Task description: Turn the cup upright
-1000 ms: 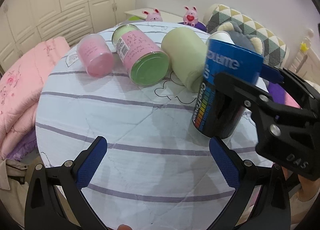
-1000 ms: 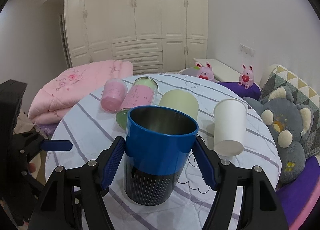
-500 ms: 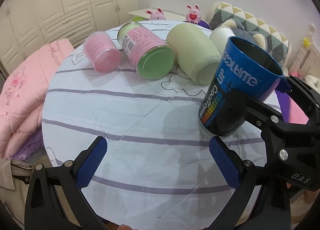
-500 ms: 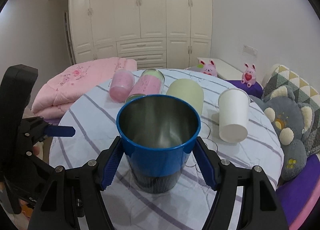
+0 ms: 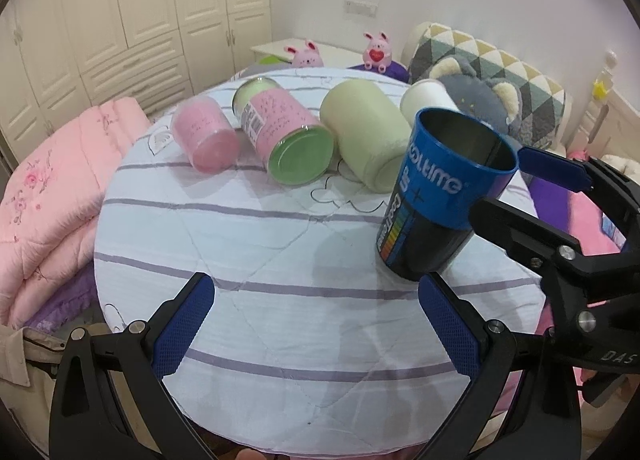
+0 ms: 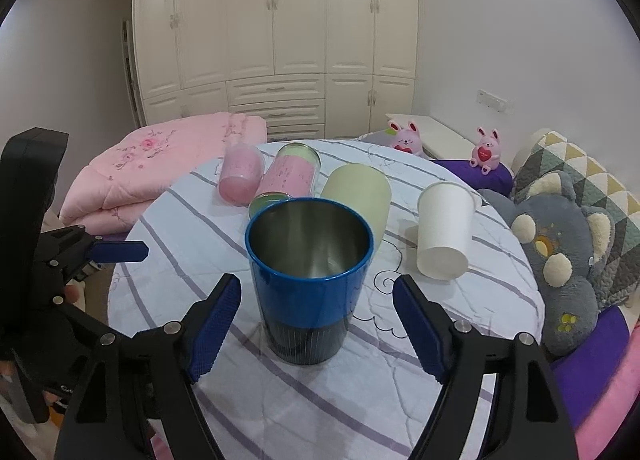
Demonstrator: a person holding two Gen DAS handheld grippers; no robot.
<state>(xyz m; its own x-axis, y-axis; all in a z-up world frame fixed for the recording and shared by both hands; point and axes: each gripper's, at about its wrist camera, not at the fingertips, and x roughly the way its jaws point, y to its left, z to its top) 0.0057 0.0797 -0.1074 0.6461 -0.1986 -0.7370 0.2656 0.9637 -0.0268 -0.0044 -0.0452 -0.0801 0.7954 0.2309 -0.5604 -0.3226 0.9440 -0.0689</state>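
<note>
The blue and black metal cup stands upright on the striped round table, mouth up. My right gripper is open, its blue pads on either side of the cup with gaps to both. In the left wrist view the cup stands at the right, with the right gripper's fingers around it. My left gripper is open and empty over the table's near side.
A pink cup, a pink and green jar and a pale green cup lie on their sides at the table's far side. A white paper cup stands mouth down. A pink quilt lies left; plush toys lie right.
The right gripper has opened and let go of the blue cup, which now stands upright on the table. The left gripper stayed open and drew back slightly.
</note>
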